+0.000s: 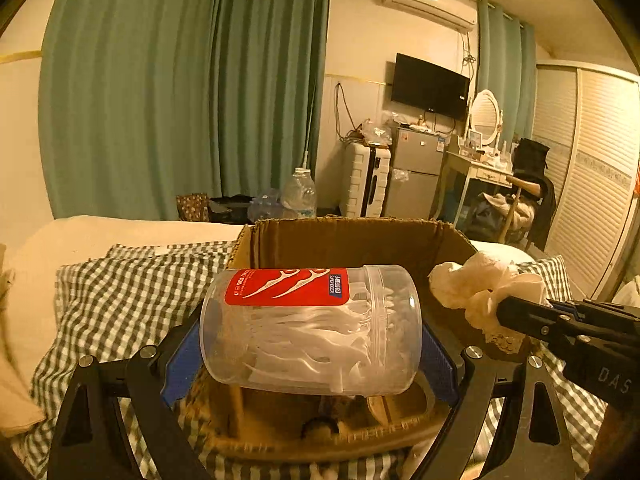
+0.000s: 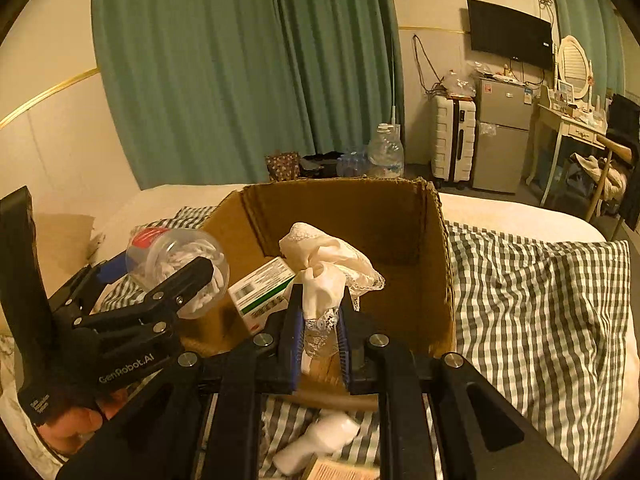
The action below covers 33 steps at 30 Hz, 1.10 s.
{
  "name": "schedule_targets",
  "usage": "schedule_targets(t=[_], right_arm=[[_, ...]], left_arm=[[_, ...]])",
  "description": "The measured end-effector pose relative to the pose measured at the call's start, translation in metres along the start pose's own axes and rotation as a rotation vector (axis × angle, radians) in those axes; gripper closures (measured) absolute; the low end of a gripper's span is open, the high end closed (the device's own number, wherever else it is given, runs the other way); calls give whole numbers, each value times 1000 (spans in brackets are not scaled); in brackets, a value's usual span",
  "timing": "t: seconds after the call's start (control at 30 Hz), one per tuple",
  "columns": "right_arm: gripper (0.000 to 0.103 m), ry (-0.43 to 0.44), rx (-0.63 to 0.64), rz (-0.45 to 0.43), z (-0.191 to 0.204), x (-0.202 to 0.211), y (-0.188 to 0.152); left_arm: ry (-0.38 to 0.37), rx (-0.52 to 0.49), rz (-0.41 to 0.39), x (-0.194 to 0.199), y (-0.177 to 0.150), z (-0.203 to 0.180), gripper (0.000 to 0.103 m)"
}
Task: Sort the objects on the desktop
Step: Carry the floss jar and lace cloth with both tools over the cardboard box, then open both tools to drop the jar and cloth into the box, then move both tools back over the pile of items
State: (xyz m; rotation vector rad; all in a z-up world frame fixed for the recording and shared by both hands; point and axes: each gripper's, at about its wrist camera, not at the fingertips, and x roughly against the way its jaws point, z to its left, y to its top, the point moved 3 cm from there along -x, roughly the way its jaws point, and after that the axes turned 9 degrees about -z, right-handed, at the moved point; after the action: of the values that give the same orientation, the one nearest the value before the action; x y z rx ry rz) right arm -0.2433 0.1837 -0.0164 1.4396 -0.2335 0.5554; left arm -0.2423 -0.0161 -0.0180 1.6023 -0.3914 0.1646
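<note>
My left gripper [image 1: 312,352] is shut on a clear plastic jar of floss picks [image 1: 316,328] with a red label, held sideways above the near edge of the cardboard box [image 1: 344,240]. The jar also shows in the right wrist view [image 2: 176,264], with the left gripper [image 2: 168,284] around it. My right gripper [image 2: 318,320] is shut on a crumpled white lace cloth [image 2: 328,264] and holds it over the box [image 2: 400,216]. The cloth also shows in the left wrist view [image 1: 480,284], at the right gripper's fingertips [image 1: 508,312].
A green and white carton [image 2: 264,292] lies inside the box. The box stands on a checked cloth [image 2: 532,300] on a bed. A white bottle [image 2: 320,440] and a booklet [image 2: 340,470] lie below my right gripper. A water bottle [image 1: 299,196], suitcase and fridge stand behind.
</note>
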Motion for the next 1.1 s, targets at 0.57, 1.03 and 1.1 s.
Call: schedule_targets(t=[0.57, 1.03, 1.1], right_arm=[[57, -3, -39, -13, -25, -39, 5], [49, -33, -109, -25, -25, 47, -8], [45, -27, -112, -26, -20, 63, -15]], left_arm=[[-23, 17, 16, -44, -2, 5, 0], [52, 3, 38, 49, -7, 19, 0], [57, -3, 46, 70, -14, 16, 0]])
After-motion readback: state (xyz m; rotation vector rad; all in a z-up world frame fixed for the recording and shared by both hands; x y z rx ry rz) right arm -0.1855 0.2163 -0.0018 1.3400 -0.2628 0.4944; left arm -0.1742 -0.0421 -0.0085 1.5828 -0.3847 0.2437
